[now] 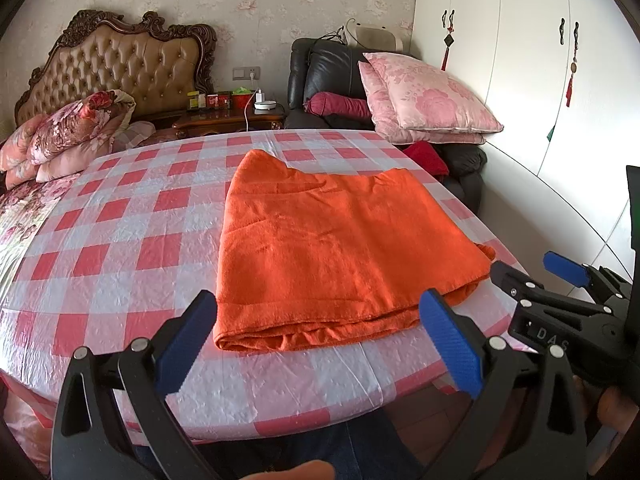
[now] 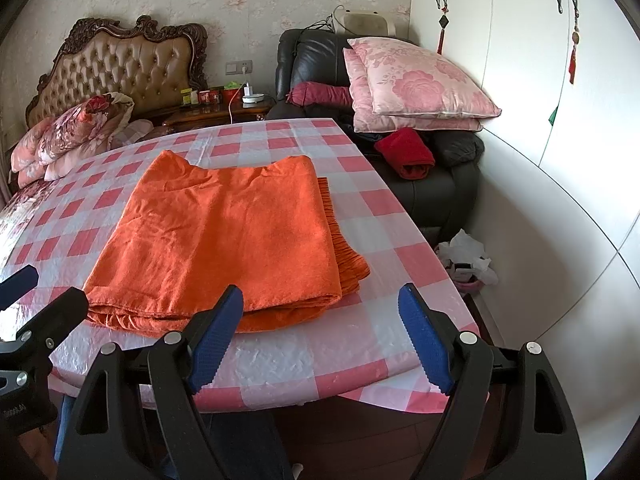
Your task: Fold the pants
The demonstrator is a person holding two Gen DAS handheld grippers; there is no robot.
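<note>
The orange pants point(image 1: 332, 248) lie folded in a flat stack on the red-and-white checked table point(image 1: 120, 240), near its front edge. My left gripper point(image 1: 320, 320) is open and empty, its blue pads just in front of the near fold. My right gripper point(image 2: 320, 312) is open and empty, at the stack's front right corner. The pants point(image 2: 224, 232) show a ribbed waistband sticking out on the right side in the right wrist view. The right gripper also shows in the left wrist view point(image 1: 532, 272), beside the pants' right edge.
A bed with a tufted headboard point(image 1: 120, 64) and folded quilts point(image 1: 68, 132) stands at the left. A black armchair point(image 2: 440, 176) with pink pillows point(image 2: 416, 84) and a red cloth point(image 2: 408, 152) stands at the right. White wardrobes point(image 2: 540, 80) line the right wall. A bin point(image 2: 468, 264) sits on the floor.
</note>
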